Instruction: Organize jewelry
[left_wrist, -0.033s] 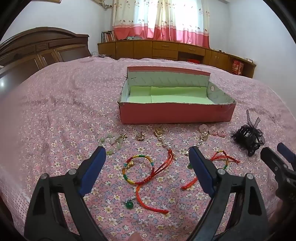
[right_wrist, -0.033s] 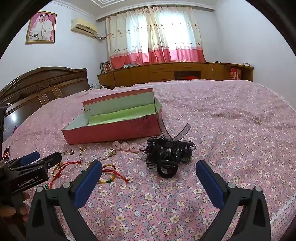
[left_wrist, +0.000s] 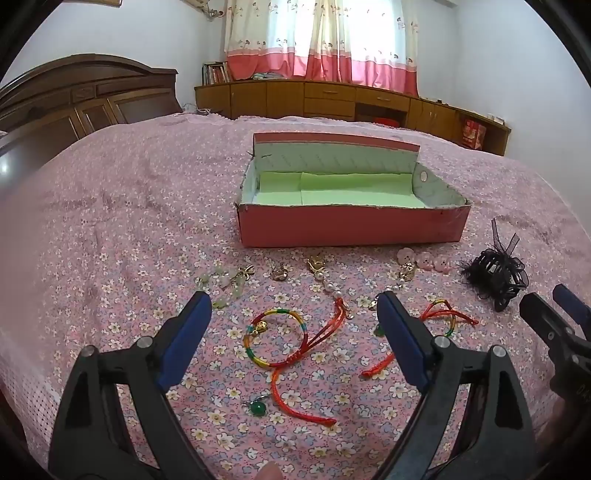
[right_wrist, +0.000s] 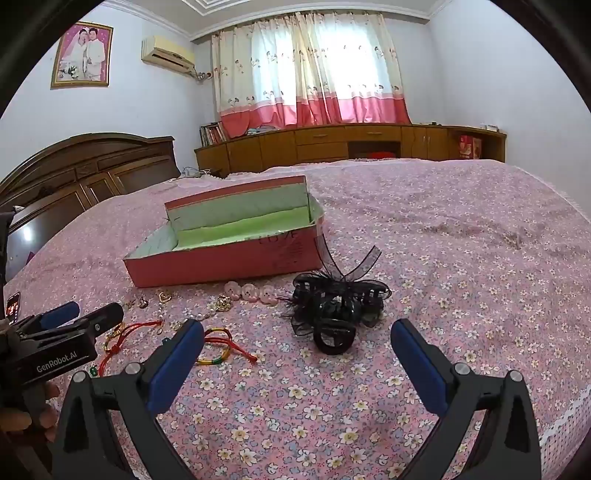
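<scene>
Left wrist view: the left gripper hangs over the floral bedspread with its blue pads wide apart and nothing between them but cloth and jewelry lying flat. From left to right along the bedspread lie a pale green bead strand, a small gold charm, a pearl piece with a gold clasp, a row of pink flower buttons and a black hair clip. Nearer the pads sits a rainbow bracelet with a red cord trailing from it, and a green bead just beside the cord. A second rainbow bracelet lies to the right of the right pad. Behind the row stands the pink box, open, its green lining bare.

Right wrist view — the left gripper shows at the left edge, held in a hand. The box sits left of centre, the buttons just before it. The right gripper is spread wide and holds nothing; the hair clip and a black hair tie touching it lie ahead, between the pads' lines.
</scene>
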